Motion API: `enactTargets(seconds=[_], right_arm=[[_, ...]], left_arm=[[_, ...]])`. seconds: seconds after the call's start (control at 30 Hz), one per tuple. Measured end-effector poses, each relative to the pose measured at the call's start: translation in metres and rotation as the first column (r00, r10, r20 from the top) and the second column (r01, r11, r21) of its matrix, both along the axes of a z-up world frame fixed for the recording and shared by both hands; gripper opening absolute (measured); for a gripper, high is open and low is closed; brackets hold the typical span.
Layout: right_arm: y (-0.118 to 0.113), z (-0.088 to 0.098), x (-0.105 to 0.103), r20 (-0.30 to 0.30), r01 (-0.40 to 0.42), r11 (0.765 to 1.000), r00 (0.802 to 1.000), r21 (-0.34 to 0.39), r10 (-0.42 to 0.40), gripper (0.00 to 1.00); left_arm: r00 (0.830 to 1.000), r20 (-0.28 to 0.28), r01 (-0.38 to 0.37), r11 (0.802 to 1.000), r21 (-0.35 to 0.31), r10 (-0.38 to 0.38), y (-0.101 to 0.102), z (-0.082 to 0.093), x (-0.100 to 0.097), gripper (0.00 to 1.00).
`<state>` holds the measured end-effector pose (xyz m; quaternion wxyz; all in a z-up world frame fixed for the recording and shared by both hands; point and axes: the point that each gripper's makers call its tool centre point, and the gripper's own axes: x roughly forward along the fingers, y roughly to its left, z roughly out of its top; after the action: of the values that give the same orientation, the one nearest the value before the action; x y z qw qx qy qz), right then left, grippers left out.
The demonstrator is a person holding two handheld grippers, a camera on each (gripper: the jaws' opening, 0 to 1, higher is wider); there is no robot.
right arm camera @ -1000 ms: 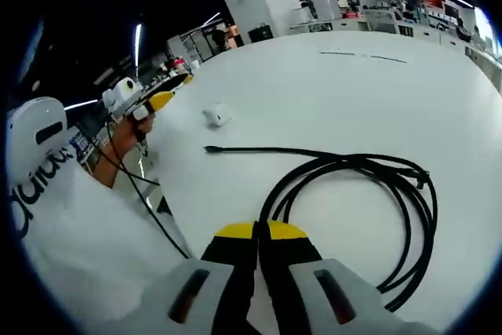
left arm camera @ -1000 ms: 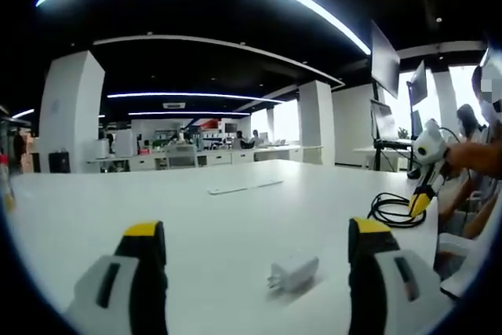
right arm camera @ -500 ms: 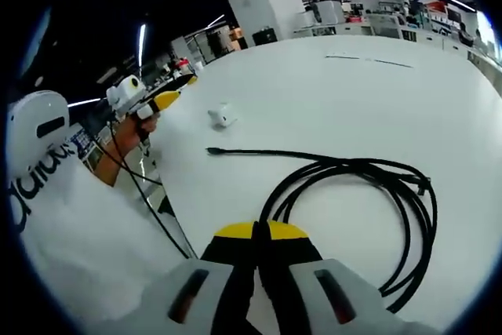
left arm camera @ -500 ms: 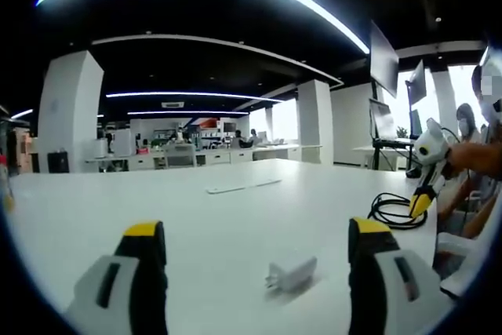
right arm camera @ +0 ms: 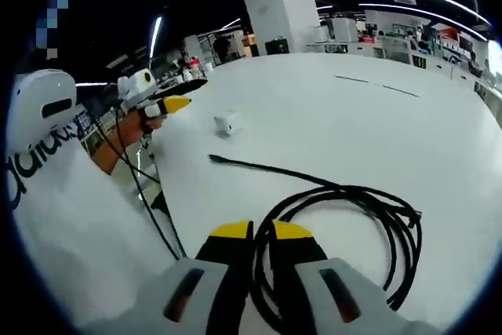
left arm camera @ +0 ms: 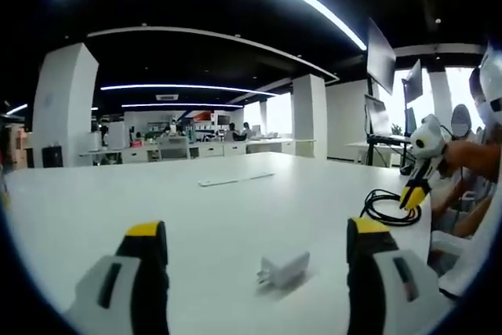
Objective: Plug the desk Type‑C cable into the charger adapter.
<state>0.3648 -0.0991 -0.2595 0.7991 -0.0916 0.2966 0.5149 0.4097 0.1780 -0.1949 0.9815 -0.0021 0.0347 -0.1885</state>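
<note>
The charger adapter (left arm camera: 282,270) lies loose on the white bench (left arm camera: 235,217) between the wide-open left claw (left arm camera: 255,250), evidently lined up for pickup, while the right claw (right arm camera: 261,233), nearly closed and empty, hovers over the coiled Type-C cable (right arm camera: 353,202).

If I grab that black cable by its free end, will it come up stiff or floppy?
Probably floppy: the black cable lies in loose coils. Its straight free end looks thin, so it may droop and drag the coils.
</note>
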Motion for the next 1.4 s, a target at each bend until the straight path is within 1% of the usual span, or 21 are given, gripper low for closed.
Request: enactTargets(seconds=[0.03, 0.17, 0.37, 0.4, 0.5, 0.57, 0.63, 0.73, 0.77, 0.83, 0.87, 0.93, 0.97, 1.0, 1.03, 1.07, 1.13, 1.2, 1.27, 1.3, 1.4], right_arm=[[0.002, 0.002, 0.0, 0.026, -0.019, 1.0, 0.999, -0.008, 0.019, 0.08], [0.015, 0.007, 0.001, 0.077, -0.084, 0.996, 0.993, -0.022, 0.085, 0.08], [0.033, 0.005, 0.004, 0.112, -0.157, 0.986, 0.98, -0.06, 0.163, 0.08], [0.037, 0.005, 0.004, 0.119, -0.172, 0.983, 0.977, -0.066, 0.179, 0.08], [0.05, 0.004, 0.006, 0.138, -0.217, 0.973, 0.964, -0.085, 0.227, 0.08], [0.057, 0.004, 0.007, 0.148, -0.238, 0.966, 0.957, -0.098, 0.251, 0.08], [0.062, 0.004, 0.008, 0.157, -0.258, 0.96, 0.949, -0.111, 0.273, 0.08], [0.069, 0.003, 0.008, 0.164, -0.284, 0.951, 0.939, -0.125, 0.302, 0.08], [0.072, 0.002, 0.009, 0.168, -0.295, 0.946, 0.934, -0.134, 0.315, 0.08], [0.076, 0.001, 0.009, 0.168, -0.309, 0.94, 0.929, -0.145, 0.331, 0.08], [0.078, 0.0, 0.009, 0.17, -0.318, 0.936, 0.924, -0.153, 0.342, 0.08], [0.083, -0.002, 0.01, 0.171, -0.337, 0.927, 0.916, -0.167, 0.364, 0.08], [0.086, -0.003, 0.01, 0.174, -0.347, 0.921, 0.91, -0.174, 0.376, 0.08], [0.087, -0.003, 0.01, 0.175, -0.351, 0.92, 0.908, -0.176, 0.38, 0.08], [0.091, -0.005, 0.01, 0.178, -0.368, 0.911, 0.899, -0.186, 0.4, 0.08], [0.093, -0.006, 0.01, 0.173, -0.377, 0.906, 0.896, -0.19, 0.409, 0.08], [0.098, -0.008, 0.011, 0.17, -0.391, 0.899, 0.889, -0.197, 0.424, 0.08], [0.104, -0.009, 0.011, 0.174, -0.413, 0.887, 0.877, -0.206, 0.449, 0.08], [0.11, -0.012, 0.012, 0.173, -0.433, 0.872, 0.863, -0.228, 0.474, 0.08], [0.111, -0.015, 0.013, 0.176, -0.448, 0.857, 0.85, -0.255, 0.496, 0.08], [0.115, -0.02, 0.013, 0.175, -0.469, 0.833, 0.83, -0.294, 0.529, 0.08]], left_arm=[[1.0, -0.005, 0.004, 1.0, 0.005, -0.004, 0.0, -0.001, 0.0, 0.93], [1.0, -0.023, 0.021, 0.999, 0.027, -0.02, -0.001, -0.006, 0.0, 0.9], [0.995, -0.069, 0.083, 0.993, 0.09, -0.076, -0.011, -0.017, 0.002, 0.86], [0.993, -0.075, 0.103, 0.988, 0.114, -0.095, -0.013, -0.019, 0.002, 0.86], [0.984, -0.098, 0.165, 0.969, 0.185, -0.149, -0.02, -0.026, 0.003, 0.8], [0.981, -0.095, 0.185, 0.954, 0.237, -0.166, -0.021, -0.028, 0.004, 0.78], [0.978, -0.111, 0.202, 0.944, 0.261, -0.178, -0.022, -0.031, 0.006, 0.77], [0.969, -0.135, 0.237, 0.931, 0.277, -0.206, -0.025, -0.036, 0.007, 0.75], [0.963, -0.154, 0.259, 0.924, 0.282, -0.223, -0.028, -0.039, 0.007, 0.74], [0.957, -0.172, 0.278, 0.913, 0.3, -0.235, -0.03, -0.043, 0.007, 0.73], [0.955, -0.17, 0.287, 0.904, 0.317, -0.244, -0.031, -0.043, 0.007, 0.72], [0.949, -0.155, 0.312, 0.895, 0.319, -0.276, -0.035, -0.041, 0.008, 0.68], [0.946, -0.161, 0.319, 0.893, 0.316, -0.281, -0.036, -0.04, 0.008, 0.65], [0.941, -0.173, 0.334, 0.886, 0.32, -0.292, -0.037, -0.041, 0.009, 0.64], [0.939, -0.179, 0.339, 0.882, 0.327, -0.295, -0.037, -0.041, 0.009, 0.64], [0.938, -0.18, 0.341, 0.881, 0.329, -0.296, -0.036, -0.041, 0.01, 0.63], [0.931, -0.193, 0.36, 0.869, 0.338, -0.311, -0.037, -0.04, 0.013, 0.61], [0.923, -0.205, 0.378, 0.862, 0.338, -0.325, -0.038, -0.04, 0.015, 0.59], [0.908, -0.239, 0.411, 0.843, 0.348, -0.345, -0.04, -0.044, 0.015, 0.57], [0.901, -0.257, 0.424, 0.834, 0.353, -0.349, -0.041, -0.047, 0.015, 0.56], [0.882, -0.289, 0.461, 0.813, 0.357, -0.373, -0.045, -0.053, 0.015, 0.52]])
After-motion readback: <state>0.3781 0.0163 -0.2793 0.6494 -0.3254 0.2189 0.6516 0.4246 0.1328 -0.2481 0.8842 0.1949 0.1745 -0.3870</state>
